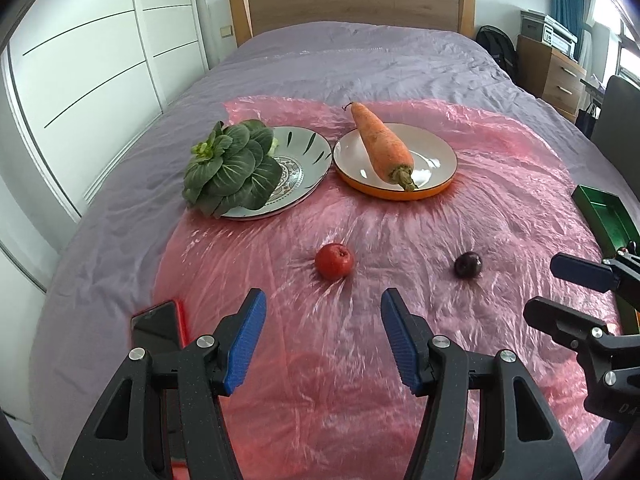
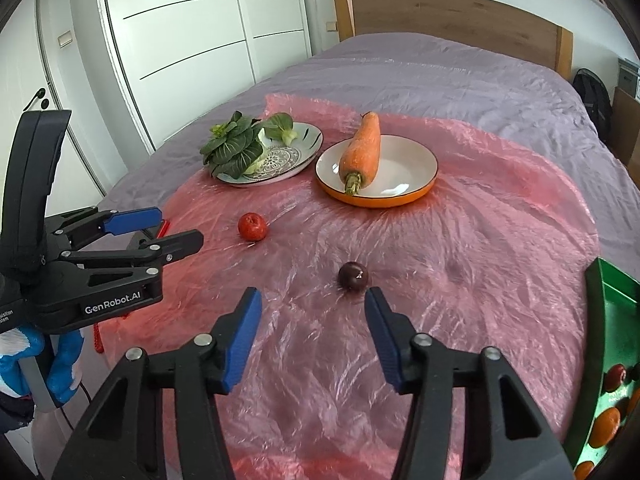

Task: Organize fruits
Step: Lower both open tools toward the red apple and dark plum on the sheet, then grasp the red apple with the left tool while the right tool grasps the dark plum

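Observation:
A small red fruit and a dark plum lie on the pink plastic sheet. My left gripper is open and empty, just short of the red fruit. My right gripper is open and empty, with the plum just ahead, near its right finger. The red fruit lies further left. A green tray at the right edge holds oranges and a dark fruit. Each gripper also shows in the other's view: the right one and the left one.
A carrot lies on an orange-rimmed plate. A leafy green lies on a patterned plate. A phone lies at the sheet's left edge. Everything rests on a purple-covered bed, with a wardrobe to the left.

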A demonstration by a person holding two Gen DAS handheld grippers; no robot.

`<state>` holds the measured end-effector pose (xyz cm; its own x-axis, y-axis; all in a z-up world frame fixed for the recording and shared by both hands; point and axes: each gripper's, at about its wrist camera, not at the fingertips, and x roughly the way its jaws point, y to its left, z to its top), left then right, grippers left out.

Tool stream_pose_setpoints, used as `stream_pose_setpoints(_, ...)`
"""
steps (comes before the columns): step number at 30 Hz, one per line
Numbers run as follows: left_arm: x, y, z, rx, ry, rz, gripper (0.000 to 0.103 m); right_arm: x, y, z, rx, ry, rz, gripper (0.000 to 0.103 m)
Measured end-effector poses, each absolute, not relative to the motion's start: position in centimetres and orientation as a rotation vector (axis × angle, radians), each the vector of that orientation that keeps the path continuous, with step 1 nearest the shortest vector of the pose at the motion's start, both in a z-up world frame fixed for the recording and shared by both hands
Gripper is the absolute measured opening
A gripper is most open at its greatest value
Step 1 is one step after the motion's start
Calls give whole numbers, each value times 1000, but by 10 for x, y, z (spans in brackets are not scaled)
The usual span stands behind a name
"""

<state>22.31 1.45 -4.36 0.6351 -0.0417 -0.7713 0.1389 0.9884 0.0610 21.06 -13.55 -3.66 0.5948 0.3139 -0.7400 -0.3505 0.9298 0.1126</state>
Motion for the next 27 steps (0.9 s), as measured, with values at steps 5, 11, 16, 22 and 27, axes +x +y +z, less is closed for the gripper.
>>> stream_pose_setpoints(5,237,15,-54,89,887,-119,54,222,-139,-47,-34,854,385,95)
stream_pose_setpoints(11,257,28,-67,-9,917,-180,54,238,-143,-62,-18,869,381,87)
stream_pose_setpoints(16,269,31,-78,-27,930,-198,54,249,-145,-73,4,876,393,76)
stream_pose_setpoints(22,286,29,-92,-25,951,-178,54,261,-145,-84,15,898,374,76)
stream_pose_setpoints(27,297,25,-100,-11,966,-172,52,275,-145,-93,27,928,365,76)
